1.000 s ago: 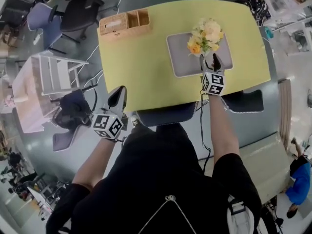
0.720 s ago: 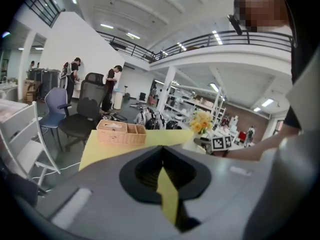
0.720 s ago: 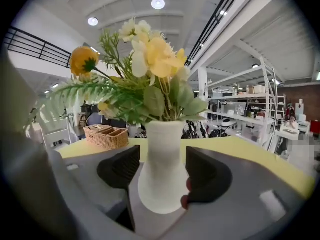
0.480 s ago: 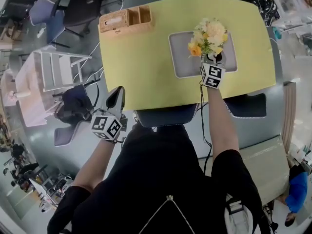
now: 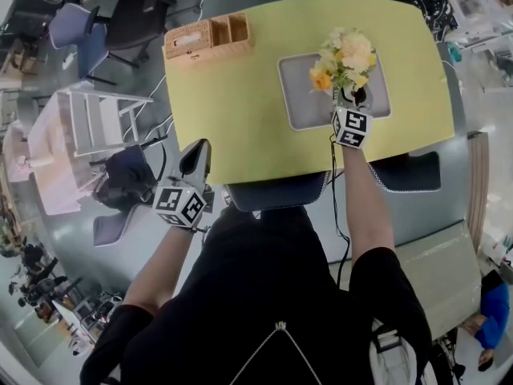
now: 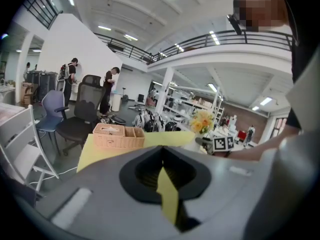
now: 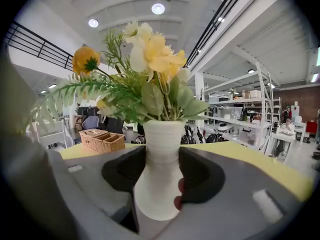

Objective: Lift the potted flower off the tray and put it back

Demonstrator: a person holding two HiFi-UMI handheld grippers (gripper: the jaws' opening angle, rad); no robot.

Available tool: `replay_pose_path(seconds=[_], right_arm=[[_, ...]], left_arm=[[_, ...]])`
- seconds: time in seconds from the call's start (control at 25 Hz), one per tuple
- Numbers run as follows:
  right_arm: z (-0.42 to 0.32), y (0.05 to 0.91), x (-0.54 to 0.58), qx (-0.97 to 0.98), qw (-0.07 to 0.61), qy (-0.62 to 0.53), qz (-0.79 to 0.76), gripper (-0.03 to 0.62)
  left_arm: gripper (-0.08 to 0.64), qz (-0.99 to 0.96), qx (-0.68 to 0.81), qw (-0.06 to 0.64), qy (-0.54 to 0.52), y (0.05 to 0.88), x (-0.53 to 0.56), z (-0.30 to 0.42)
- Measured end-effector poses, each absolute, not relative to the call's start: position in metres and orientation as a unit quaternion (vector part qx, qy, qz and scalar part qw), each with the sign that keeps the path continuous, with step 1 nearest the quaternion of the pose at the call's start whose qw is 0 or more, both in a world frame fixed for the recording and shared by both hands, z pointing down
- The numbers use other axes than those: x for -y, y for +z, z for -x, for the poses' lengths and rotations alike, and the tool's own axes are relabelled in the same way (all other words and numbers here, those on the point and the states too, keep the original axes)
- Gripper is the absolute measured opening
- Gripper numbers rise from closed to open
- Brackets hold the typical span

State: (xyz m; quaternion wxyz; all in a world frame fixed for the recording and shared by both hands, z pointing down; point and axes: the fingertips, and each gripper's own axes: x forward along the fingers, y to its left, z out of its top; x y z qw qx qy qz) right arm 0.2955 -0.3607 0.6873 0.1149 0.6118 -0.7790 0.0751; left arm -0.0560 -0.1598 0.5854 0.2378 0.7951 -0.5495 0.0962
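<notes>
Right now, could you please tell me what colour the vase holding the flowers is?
White; the vase shows best in the right gripper view.

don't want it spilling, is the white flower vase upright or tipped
Upright: in the right gripper view the white ribbed vase of yellow flowers stands vertical, neck and stems pointing straight up.

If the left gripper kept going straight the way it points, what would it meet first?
Probably the yellow table top, close to its near edge: the left gripper aims slightly downward at it. The wicker basket sits farther along, though depth is unclear.
</notes>
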Motion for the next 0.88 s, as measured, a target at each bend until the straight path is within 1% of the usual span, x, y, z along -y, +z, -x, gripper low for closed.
replay_pose_path(seconds=[0.2, 0.48, 0.72, 0.88], right_arm=[[-0.283, 0.649, 0.346, 0.775, 0.099, 0.060, -0.621, 0.213], [-0.251, 0.569, 0.301, 0.784, 0.076, 0.040, -0.615, 0.213], [-0.195, 0.500, 0.221, 0.799, 0.053, 0.031, -0.598, 0.213], [-0.149, 0.469, 0.173, 0.816, 0.052, 0.012, -0.575, 0.213]], left_arm=[[0.008, -0.807, 0.538, 0.228, 0.086, 0.578, 0.169, 0.056], [0.008, -0.830, 0.515, 0.207, 0.060, 0.549, 0.179, 0.051], [0.008, -0.841, 0.503, 0.196, 0.040, 0.524, 0.157, 0.068], [0.008, -0.845, 0.500, 0.189, 0.023, 0.510, 0.135, 0.092]])
